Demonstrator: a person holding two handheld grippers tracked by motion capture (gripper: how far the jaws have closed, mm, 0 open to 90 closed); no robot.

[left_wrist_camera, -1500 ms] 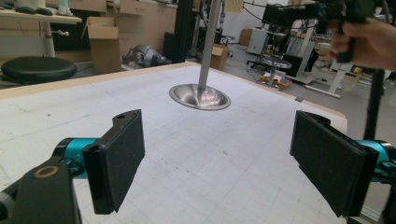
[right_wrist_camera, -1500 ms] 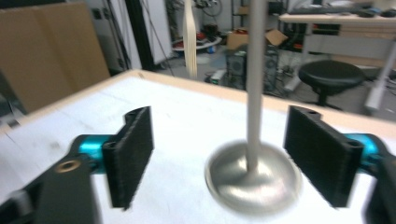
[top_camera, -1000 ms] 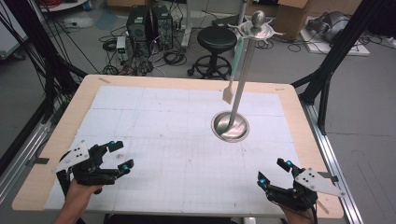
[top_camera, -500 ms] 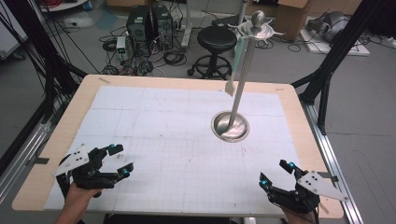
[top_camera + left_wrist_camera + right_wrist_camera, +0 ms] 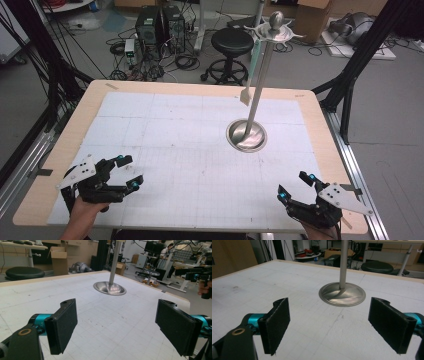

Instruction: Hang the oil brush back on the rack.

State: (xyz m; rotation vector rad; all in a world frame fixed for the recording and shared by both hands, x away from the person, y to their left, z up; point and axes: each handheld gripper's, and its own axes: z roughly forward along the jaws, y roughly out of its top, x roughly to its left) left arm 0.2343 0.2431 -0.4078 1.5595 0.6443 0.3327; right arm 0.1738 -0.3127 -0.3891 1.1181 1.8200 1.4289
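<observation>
High view shows both grippers, left (image 5: 126, 172) and right (image 5: 295, 187), jaws wide open and empty, at the table's (image 5: 320, 130) near edge, well apart from the far stand (image 5: 246, 135).

Even overhead light is filling all views, shadows staying faint. Glare is showing on the metal stand base (image 5: 342, 294) at center frame. Background at top is going soft; black pads (image 5: 63, 326) at bottom corners are blurring slightly, edges bending.
</observation>
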